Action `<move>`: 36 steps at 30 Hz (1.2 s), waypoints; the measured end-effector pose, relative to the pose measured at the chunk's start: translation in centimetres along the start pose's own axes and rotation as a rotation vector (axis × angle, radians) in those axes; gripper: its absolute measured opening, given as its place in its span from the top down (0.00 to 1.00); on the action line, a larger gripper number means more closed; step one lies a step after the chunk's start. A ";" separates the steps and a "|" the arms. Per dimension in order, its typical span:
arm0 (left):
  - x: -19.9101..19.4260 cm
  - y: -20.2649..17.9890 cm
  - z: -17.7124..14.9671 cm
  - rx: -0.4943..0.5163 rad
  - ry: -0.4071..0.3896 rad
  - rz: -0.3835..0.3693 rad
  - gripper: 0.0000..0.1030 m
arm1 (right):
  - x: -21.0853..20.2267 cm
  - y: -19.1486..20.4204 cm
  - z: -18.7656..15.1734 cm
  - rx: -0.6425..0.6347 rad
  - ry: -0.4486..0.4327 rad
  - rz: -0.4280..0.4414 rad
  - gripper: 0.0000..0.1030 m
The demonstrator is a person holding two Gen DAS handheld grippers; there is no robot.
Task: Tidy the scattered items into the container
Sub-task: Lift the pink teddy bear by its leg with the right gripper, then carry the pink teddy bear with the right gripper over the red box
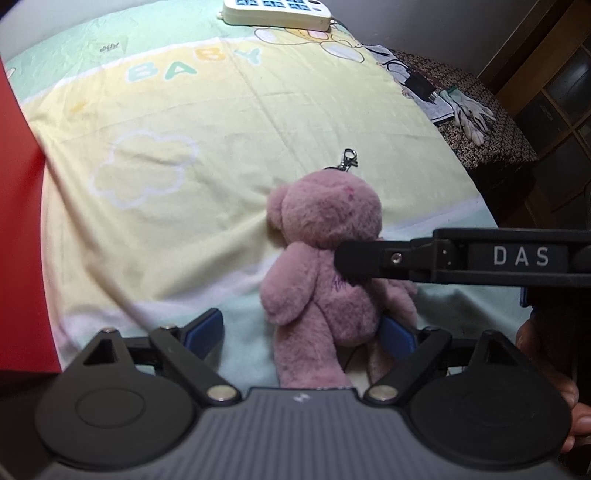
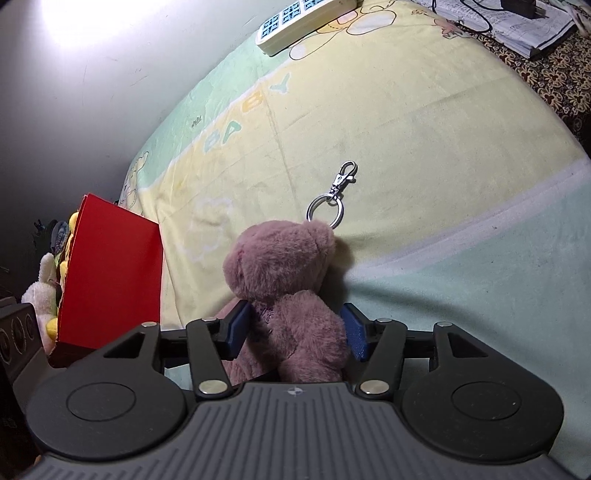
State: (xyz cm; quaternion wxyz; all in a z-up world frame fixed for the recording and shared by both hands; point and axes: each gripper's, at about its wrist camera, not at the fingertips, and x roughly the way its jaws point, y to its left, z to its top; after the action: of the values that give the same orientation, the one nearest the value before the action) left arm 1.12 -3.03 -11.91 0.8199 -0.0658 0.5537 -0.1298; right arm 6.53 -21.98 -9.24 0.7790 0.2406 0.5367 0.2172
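Observation:
A pink plush bear (image 1: 325, 236) with a metal keyring clasp (image 1: 349, 159) lies on the yellow and green baby blanket (image 1: 207, 122). My right gripper (image 2: 295, 332) has its blue pads on both sides of the bear's body (image 2: 288, 280) and is shut on it; its black finger (image 1: 388, 258) shows across the bear in the left wrist view. My left gripper (image 1: 303, 332) is open, with the bear's legs between its pads. The red container (image 2: 110, 273) stands at the left with soft toys (image 2: 44, 295) inside; its wall fills the left edge of the left wrist view (image 1: 18, 221).
A white power strip (image 1: 277, 11) lies at the far end of the blanket, also in the right wrist view (image 2: 295, 22). White gloves (image 1: 469, 110), a black charger (image 1: 419, 83) and papers lie on a patterned cloth at the right. A grey wall is behind.

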 end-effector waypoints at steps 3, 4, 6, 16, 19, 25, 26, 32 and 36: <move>0.4 0.1 0.2 -0.010 0.001 -0.011 0.08 | 0.1 0.4 -0.1 -0.034 0.000 0.000 0.41; 0.5 0.1 0.3 -0.011 0.001 -0.015 0.07 | 0.2 0.7 -0.1 -0.054 0.003 -0.006 0.41; 0.6 0.1 0.3 -0.011 -0.004 -0.022 0.06 | 0.2 1.2 -0.3 -0.106 0.008 -0.028 0.43; 0.6 -1.8 -0.6 0.038 0.011 -0.104 0.14 | -0.4 1.2 -1.1 -0.146 0.088 0.007 0.47; 0.8 -3.1 -0.8 0.107 0.007 -0.056 0.14 | -0.4 1.4 -1.3 -0.147 0.084 -0.006 0.45; 0.8 -2.7 -0.7 0.073 -0.004 -0.069 0.17 | -0.4 0.7 -1.3 -0.105 0.095 0.013 0.42; 0.8 -2.7 -0.7 0.072 -0.005 -0.070 0.18 | -0.4 0.8 -1.3 -0.113 0.096 0.008 0.42; 0.6 -2.5 -1.0 0.065 -0.012 -0.074 0.20 | 0.0 2.0 -1.5 -0.173 0.106 -0.022 0.38; 0.6 -2.6 -1.3 0.071 -0.018 -0.079 0.20 | 0.1 2.5 -2.1 -0.211 0.092 -0.036 0.36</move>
State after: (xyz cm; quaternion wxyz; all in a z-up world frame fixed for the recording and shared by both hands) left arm -0.19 -5.63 -12.31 0.8210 -0.0597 0.5382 -0.1809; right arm 4.41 -19.70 -8.43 0.7784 0.1372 0.5502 0.2694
